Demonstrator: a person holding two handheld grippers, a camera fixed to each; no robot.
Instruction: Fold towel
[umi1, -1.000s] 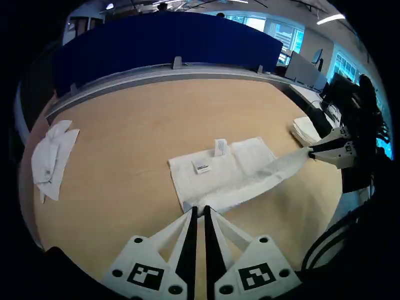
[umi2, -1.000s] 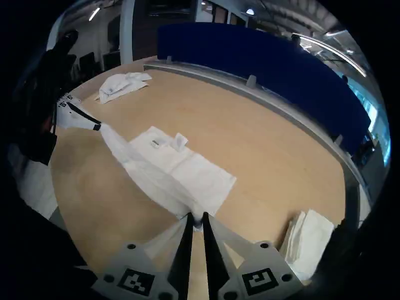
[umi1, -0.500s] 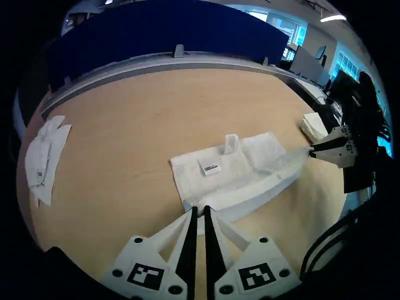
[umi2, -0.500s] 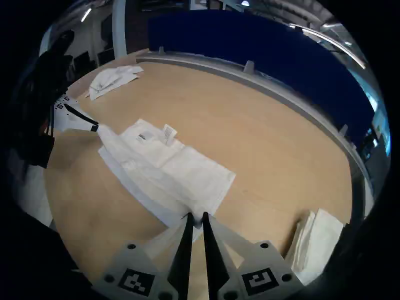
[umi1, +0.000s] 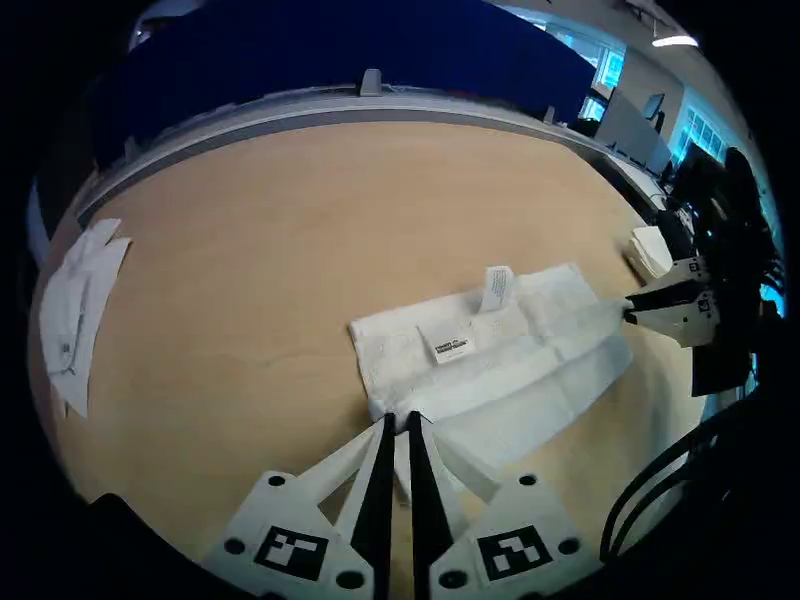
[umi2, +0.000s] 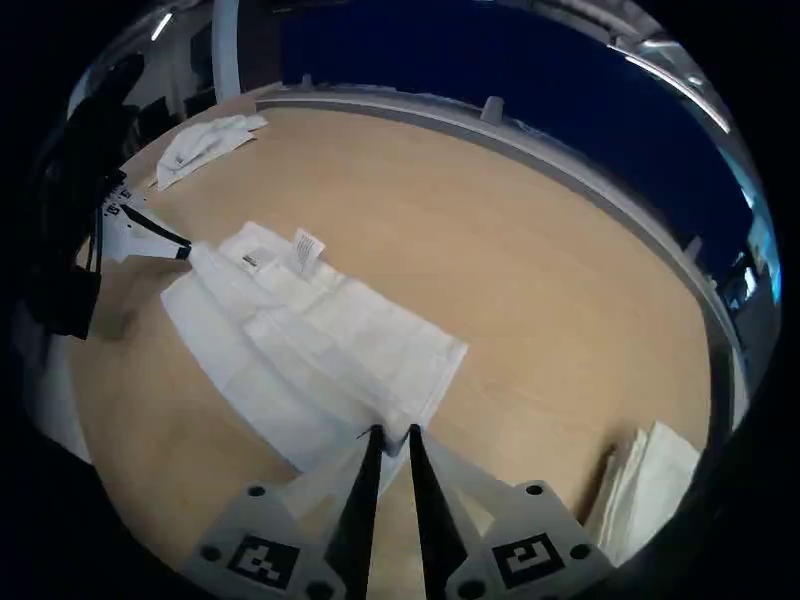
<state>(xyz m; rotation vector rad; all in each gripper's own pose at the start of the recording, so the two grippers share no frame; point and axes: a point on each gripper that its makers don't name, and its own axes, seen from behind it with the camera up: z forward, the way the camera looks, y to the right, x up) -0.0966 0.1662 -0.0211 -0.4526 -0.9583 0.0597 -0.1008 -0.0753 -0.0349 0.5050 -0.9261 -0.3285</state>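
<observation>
A white towel (umi1: 520, 360) lies on the wooden table (umi1: 250, 250), with two small labels on its upper layer. In the left gripper view my left gripper (umi1: 397, 422) is shut on the towel's near left corner, and my right gripper (umi1: 632, 312) pinches the far right corner. In the right gripper view my right gripper (umi2: 389, 433) is shut on the towel (umi2: 310, 350) at its near corner, while the left gripper (umi2: 180, 250) holds the opposite corner. The held edge hangs as a loose flap over the lower layer.
A crumpled white cloth (umi1: 75, 300) (umi2: 195, 145) lies at the table's far left end. A stack of folded towels (umi1: 655, 250) (umi2: 650, 480) sits at the right end. A blue divider (umi1: 350, 40) (umi2: 480, 60) runs along the back edge.
Both grippers have carried the held towel edge forward over the towel. The stretched strip has slackened and spread into a wide flap.
</observation>
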